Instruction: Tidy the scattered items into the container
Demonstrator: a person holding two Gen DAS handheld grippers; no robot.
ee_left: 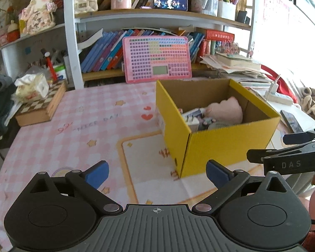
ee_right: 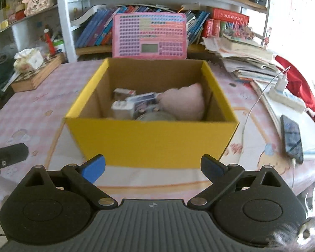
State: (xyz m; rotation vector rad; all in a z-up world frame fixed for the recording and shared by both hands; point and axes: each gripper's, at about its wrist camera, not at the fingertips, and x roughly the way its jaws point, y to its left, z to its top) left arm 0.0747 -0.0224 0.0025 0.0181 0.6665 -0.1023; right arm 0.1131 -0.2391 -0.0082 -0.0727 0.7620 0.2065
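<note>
A: Start with the biggest thing. What fills the view?

B: The table, under a pink checked cloth. It runs across the middle of both wrist views. Behind it, along the top of the frame, stands a white bookshelf packed with books.

A: And the container?

B: A yellow cardboard box, open-topped, at centre frame in my right wrist view and right of centre in my left one. It stands on the cloth. Behind it a pink keyboard-like toy leans upright against the shelf.

A: Contents?

B: A pink plush lies against the box's right inner wall. To the left of it lie small cartons, one white, jumbled together. I cannot read their labels.

A: Off to the sides?

B: A wooden chessboard case at left with a tissue pack on it; at right a stack of papers, a white power strip and a dark phone.

A: Grippers?

B: My left gripper has its jaws spread wide, nothing between the blue pads, low in frame before the box's corner. My right gripper is likewise spread and empty, just short of the box's front wall.
</note>
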